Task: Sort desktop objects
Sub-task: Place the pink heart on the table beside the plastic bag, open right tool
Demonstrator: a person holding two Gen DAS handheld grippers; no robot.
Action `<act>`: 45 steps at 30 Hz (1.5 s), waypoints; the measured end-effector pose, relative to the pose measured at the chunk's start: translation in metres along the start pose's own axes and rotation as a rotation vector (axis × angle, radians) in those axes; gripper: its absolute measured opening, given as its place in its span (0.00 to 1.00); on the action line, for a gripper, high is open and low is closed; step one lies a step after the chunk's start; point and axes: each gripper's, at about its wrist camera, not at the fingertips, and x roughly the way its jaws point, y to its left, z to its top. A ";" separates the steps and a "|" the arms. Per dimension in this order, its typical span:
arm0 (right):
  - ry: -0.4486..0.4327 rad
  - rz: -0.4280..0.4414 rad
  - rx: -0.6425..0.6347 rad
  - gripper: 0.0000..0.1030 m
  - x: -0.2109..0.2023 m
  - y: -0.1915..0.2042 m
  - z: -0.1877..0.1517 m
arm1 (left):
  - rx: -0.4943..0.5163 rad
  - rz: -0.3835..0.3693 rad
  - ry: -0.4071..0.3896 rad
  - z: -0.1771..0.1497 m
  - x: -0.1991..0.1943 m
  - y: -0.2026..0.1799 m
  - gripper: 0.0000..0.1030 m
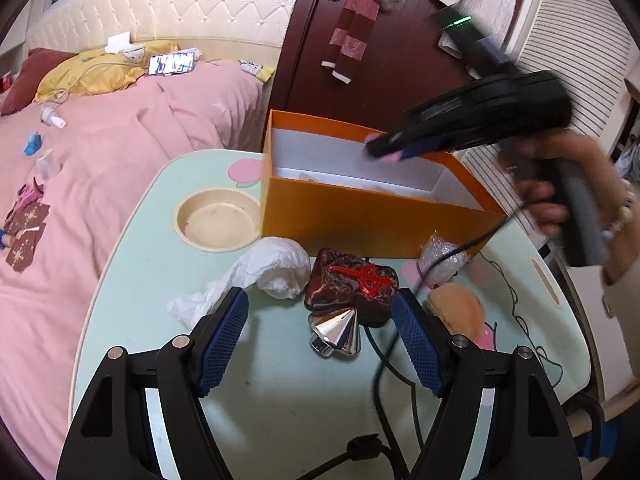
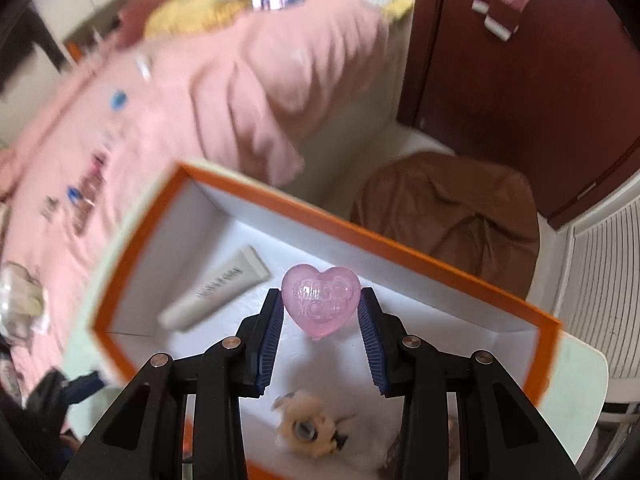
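My right gripper (image 2: 320,304) is shut on a pink heart-shaped object (image 2: 319,300) and holds it above the open orange box (image 2: 400,248). In the left wrist view the right gripper (image 1: 384,151) hangs over the box (image 1: 360,216). Inside the box lie a white tube (image 2: 218,290) and a small cream toy figure (image 2: 308,430). My left gripper (image 1: 320,312) is open and empty over the table, with a silver cone (image 1: 338,334) and a dark red embroidered pouch (image 1: 352,286) between its fingers.
On the mint table (image 1: 132,300) lie crumpled white tissue (image 1: 272,270), a bubble-wrapped item (image 1: 442,258), a tan round puff (image 1: 456,312) and a black cable (image 1: 384,360). A cup recess (image 1: 218,220) sits left of the box. A pink bed (image 1: 100,160) lies to the left.
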 end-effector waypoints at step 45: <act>-0.361 -0.055 0.218 0.63 -0.057 -0.014 -0.198 | 0.040 -0.012 -0.075 0.009 -0.013 -0.003 0.73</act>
